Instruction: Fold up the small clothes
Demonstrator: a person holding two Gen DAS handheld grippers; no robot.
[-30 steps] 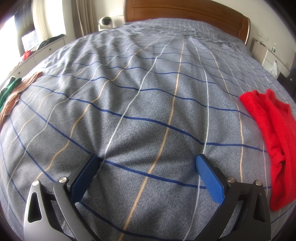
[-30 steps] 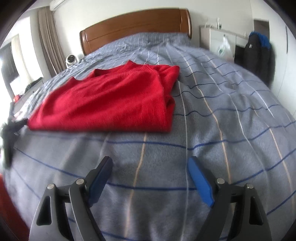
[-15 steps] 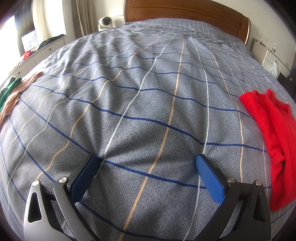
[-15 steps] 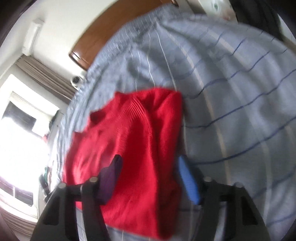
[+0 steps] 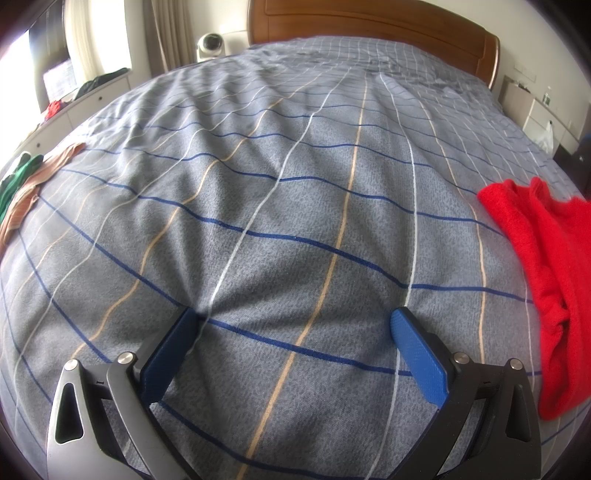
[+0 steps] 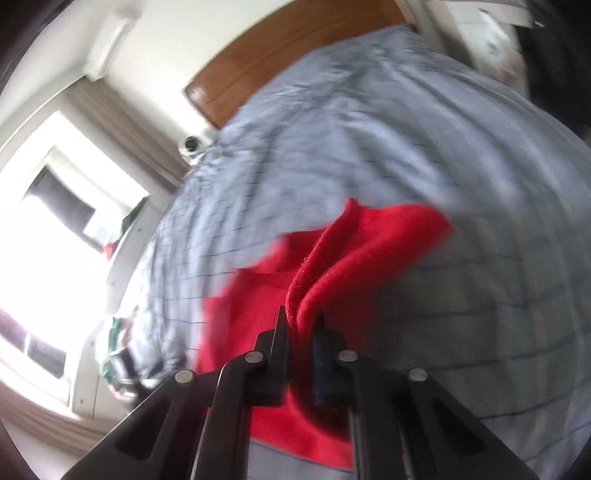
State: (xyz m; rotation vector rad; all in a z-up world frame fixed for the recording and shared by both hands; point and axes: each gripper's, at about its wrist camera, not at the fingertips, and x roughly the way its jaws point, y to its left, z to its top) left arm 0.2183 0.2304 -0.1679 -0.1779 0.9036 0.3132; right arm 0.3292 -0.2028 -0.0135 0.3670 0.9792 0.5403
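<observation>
Right claw (image 6: 300,322) is clamped on a raised fold of the red sweater (image 6: 332,280), which extends toward 12 o'clock over the bed (image 6: 369,147). Left claw (image 5: 295,332) is wide, pressing the bed (image 5: 295,184); the sweater (image 5: 546,258) lies at 3 o'clock.

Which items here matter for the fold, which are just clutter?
In play:
red sweater, pinched in right claw
left claw, open on the bedspread

Lying about:
green and tan clothes at bed edge
white camera by the headboard
</observation>
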